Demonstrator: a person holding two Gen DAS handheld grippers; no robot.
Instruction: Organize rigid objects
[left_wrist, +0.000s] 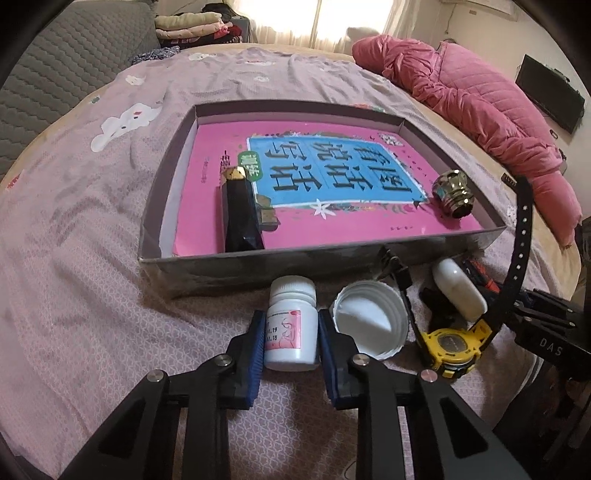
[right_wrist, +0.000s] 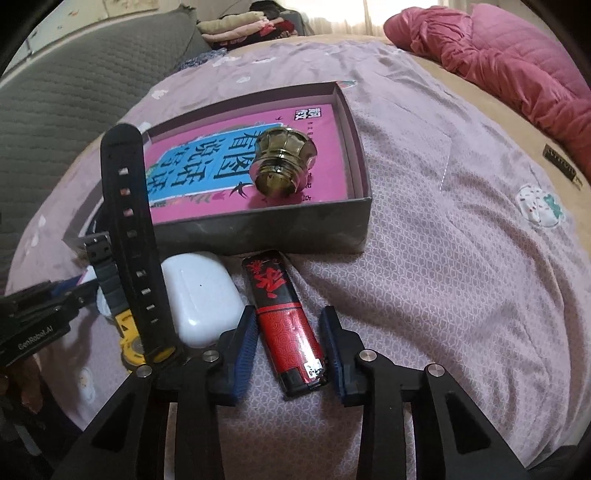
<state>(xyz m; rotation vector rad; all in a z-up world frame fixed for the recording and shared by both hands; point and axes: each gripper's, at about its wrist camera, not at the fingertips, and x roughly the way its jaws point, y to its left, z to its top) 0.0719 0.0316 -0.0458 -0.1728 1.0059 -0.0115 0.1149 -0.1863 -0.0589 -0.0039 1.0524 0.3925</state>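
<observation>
The left claw (left_wrist: 290, 343) is narrow, its blue pads (left_wrist: 258, 343) pressed on either side of a small white pill bottle (left_wrist: 291, 328) that stands on the bedspread (left_wrist: 92, 258), just in front of the near wall of the shallow grey box (left_wrist: 258, 264). Just right of the bottle lies a white lid (left_wrist: 373, 317), hollow side up. Right of the lid sits a yellow-and-black watch (left_wrist: 452, 347) with its strap curving upward, and a white earbud case (left_wrist: 460, 293) lies just beyond it.

The right claw (right_wrist: 290, 345) is also narrow, straddling a red-and-black lighter (right_wrist: 286, 321) that lies flat on the bedspread. Its right pad touches the lighter's near end; whether the left pad touches cannot be told. The earbud case lies just left of the lighter.

Inside the box, a pink-and-blue book (left_wrist: 332, 184) covers the floor. On it lie a black stick-shaped item with a gold tip (left_wrist: 240, 214) at the near left and a brass-coloured cap (left_wrist: 452, 194) at the right. A pink quilt (left_wrist: 472, 99) is heaped at the far right of the bed.
</observation>
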